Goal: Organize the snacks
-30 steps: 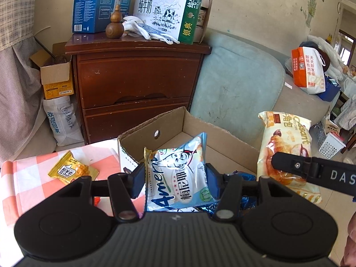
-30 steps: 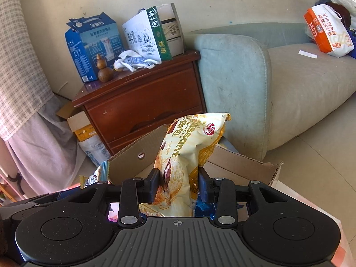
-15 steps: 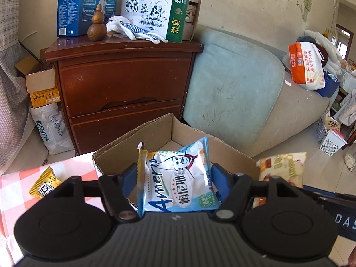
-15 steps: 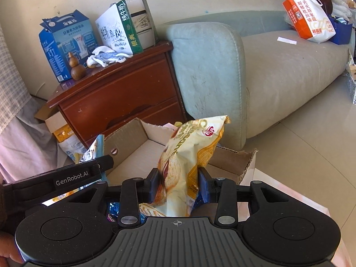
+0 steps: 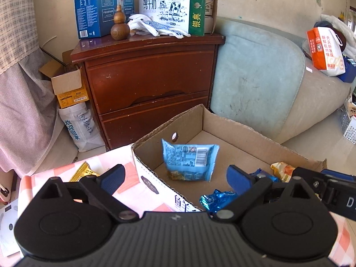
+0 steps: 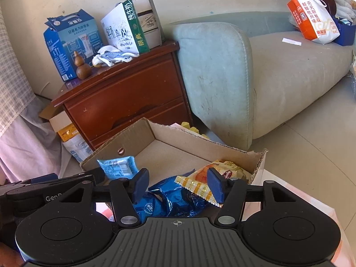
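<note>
An open cardboard box [image 5: 244, 131] [image 6: 200, 138] sits on the pink checked tablecloth. A light blue snack packet [image 5: 189, 162] [image 6: 119, 166] leans inside it, beyond my left gripper [image 5: 175, 178], whose jaws are opening wide with nothing between them. My right gripper [image 6: 178, 183] is opening too. The yellow croissant pack [image 6: 231, 166] [image 5: 281, 170] lies in the box with one edge between the right fingers, and the pads do not press on it. Blue foil packets [image 6: 169, 198] [image 5: 217, 200] lie at the box's near end.
A small yellow packet [image 5: 83, 173] lies on the tablecloth [image 5: 124, 155] left of the box. Behind stand a brown nightstand [image 5: 146, 77] with cartons on top and a pale green sofa [image 6: 278, 71] with an orange bag [image 6: 311, 17]. Floor shows at right.
Both grippers have opened. The light blue packet dropped from the left gripper into the box, and the croissant pack fell from upright in the right gripper to lying in the box.
</note>
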Available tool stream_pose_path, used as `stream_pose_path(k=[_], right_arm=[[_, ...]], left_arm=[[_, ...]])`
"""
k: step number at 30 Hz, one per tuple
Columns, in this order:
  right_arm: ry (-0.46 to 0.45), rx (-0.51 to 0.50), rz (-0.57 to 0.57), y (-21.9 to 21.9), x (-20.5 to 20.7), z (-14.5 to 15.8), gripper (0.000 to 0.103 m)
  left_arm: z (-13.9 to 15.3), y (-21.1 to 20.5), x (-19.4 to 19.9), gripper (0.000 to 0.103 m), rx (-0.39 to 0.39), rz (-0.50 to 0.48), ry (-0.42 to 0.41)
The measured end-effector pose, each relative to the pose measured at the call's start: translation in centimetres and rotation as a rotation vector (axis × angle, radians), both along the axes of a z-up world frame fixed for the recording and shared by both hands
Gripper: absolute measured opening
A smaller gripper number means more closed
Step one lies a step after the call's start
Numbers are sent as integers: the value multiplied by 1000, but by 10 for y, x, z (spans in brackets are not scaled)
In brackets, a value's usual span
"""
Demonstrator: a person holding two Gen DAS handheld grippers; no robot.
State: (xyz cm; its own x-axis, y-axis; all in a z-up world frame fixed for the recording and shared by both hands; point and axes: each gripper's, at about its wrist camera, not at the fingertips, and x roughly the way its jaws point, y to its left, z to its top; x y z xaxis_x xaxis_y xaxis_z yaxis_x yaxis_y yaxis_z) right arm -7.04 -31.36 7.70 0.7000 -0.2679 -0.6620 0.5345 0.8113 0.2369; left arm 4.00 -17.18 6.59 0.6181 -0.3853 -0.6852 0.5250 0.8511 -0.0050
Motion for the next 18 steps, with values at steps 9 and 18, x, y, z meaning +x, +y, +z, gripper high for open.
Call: stream_pose_path(k=[9, 18], right_arm=[[4, -7, 71, 18, 12, -3, 61], [18, -20, 128, 36, 23, -8, 62]], left_arm=[[-4, 22, 2, 97, 94, 30, -11], [-10, 44, 13, 97, 154, 74, 11]])
